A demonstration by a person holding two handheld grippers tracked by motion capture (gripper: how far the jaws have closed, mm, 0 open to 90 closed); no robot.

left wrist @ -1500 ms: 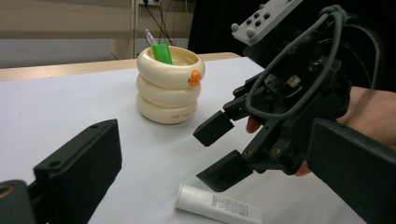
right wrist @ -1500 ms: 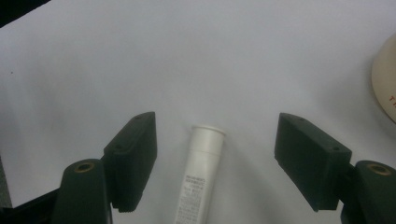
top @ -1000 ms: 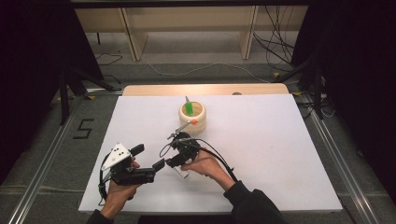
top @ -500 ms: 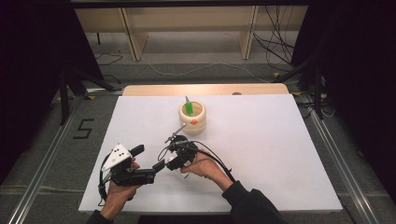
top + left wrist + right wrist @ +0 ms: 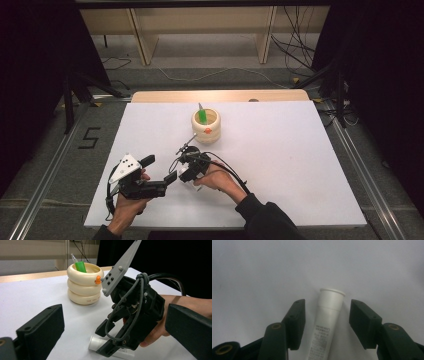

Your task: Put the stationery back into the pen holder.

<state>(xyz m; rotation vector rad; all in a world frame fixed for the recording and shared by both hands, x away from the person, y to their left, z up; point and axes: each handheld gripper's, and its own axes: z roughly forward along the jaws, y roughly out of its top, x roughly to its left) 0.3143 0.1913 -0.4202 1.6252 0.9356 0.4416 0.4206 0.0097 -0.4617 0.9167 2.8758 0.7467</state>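
One white table (image 5: 300,165) carries everything, with a wooden strip along its far edge at 12 o'clock in the high view. Near the table's middle stands a cream holder (image 5: 206,125) shaped like three stacked rings, upright, with a green item (image 5: 202,116) poking out of its top and a small orange spot on its side. At about 7 o'clock from the holder, well apart from it, the left gripper (image 5: 160,174) is held in a hand (image 5: 126,210) low over the table, its jaws spread apart with nothing between them. Just beside it, toward 3 o'clock, the right gripper (image 5: 184,175) points down at the table. In the right gripper view its jaws stand apart on either side of a white tube (image 5: 327,322) lying flat on the table, cap end away, with a gap showing on each side. The left gripper view shows that tube (image 5: 100,343) under the right gripper (image 5: 107,340).
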